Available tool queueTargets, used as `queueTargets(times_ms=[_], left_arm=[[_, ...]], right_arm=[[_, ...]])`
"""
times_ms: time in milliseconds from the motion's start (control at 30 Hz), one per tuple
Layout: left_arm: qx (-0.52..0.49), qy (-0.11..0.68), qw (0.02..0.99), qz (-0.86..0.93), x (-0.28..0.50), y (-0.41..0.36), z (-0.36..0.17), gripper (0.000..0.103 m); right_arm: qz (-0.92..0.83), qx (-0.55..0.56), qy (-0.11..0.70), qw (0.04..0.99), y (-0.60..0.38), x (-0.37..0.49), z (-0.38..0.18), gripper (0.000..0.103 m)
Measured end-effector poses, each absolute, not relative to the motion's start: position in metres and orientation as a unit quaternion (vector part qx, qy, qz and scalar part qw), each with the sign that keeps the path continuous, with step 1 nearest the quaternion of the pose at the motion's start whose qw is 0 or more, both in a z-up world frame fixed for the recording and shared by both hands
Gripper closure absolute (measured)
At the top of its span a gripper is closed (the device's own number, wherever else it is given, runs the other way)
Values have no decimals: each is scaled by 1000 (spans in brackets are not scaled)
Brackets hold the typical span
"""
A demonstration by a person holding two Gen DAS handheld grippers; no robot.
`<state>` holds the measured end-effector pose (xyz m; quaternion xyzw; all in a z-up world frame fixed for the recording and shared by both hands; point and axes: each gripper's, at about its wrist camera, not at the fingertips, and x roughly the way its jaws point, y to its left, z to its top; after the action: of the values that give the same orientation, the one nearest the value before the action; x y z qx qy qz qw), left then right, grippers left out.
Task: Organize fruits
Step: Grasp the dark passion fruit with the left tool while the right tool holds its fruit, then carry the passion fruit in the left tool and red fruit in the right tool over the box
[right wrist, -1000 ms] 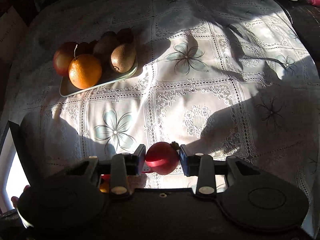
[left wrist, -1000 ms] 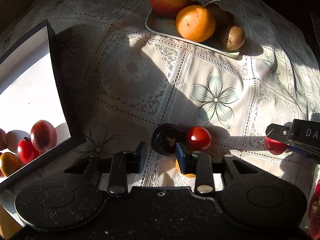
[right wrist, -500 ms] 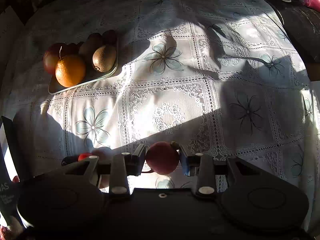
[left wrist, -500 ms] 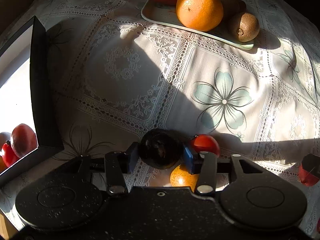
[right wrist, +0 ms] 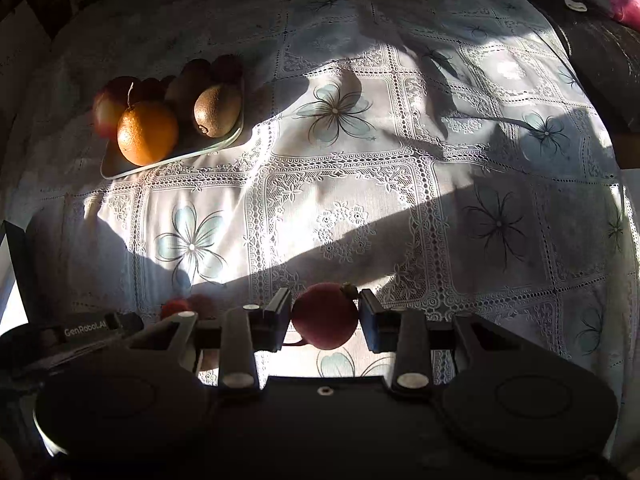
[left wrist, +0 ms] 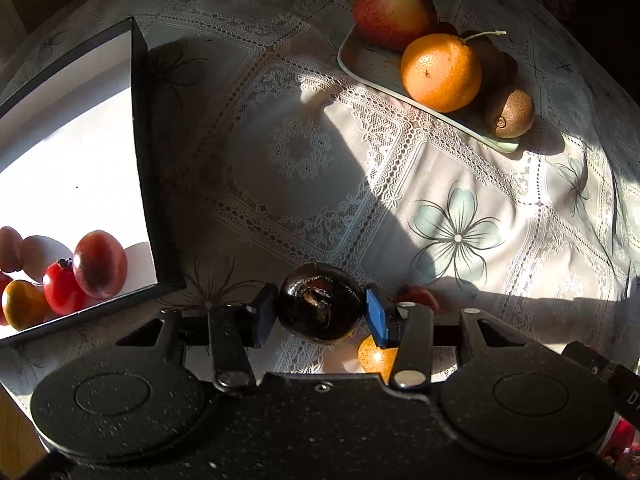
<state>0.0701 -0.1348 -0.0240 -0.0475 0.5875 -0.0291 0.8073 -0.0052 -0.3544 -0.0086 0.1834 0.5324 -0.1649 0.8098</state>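
Since the earlier frames, the left gripper (left wrist: 320, 314) has gone from reaching with open jaws toward the dark round fruit (left wrist: 320, 304) to clamping it between both blue pads, and the box (left wrist: 138, 152) now sits further into its view. Jaws are pressed against both sides of the fruit, which appears clear of the lace tablecloth (left wrist: 304, 168). Behind and below that gripper, a red tomato (left wrist: 416, 295) and a small orange fruit (left wrist: 376, 356) lie on the cloth.

Inside the white-floored, black-walled box, several small red, orange and pale fruits (left wrist: 98, 264) are grouped at the near corner.

On the right side, the right gripper (right wrist: 324, 316) holds a red pomegranate-like fruit (right wrist: 324, 314), jaws closed on its flanks, above the cloth.

Farther across the table, the pale tray (left wrist: 372, 68) carries an apple (left wrist: 394, 10), an orange (left wrist: 440, 72) and a kiwi (left wrist: 510, 112), with further brown fruit in shadow behind them.
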Motion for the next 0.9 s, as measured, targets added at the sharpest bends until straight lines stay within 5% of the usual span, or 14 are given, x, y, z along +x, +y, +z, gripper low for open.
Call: queueTargets(times_ms=[500, 900], left_arm=[[-77, 533, 842, 0, 64, -38, 42, 50], [-80, 518, 843, 118, 69, 60, 36, 50]], right_arm=[[-90, 151, 519, 837, -256, 21, 14, 65], [-16, 124, 520, 845, -151, 44, 17, 65]])
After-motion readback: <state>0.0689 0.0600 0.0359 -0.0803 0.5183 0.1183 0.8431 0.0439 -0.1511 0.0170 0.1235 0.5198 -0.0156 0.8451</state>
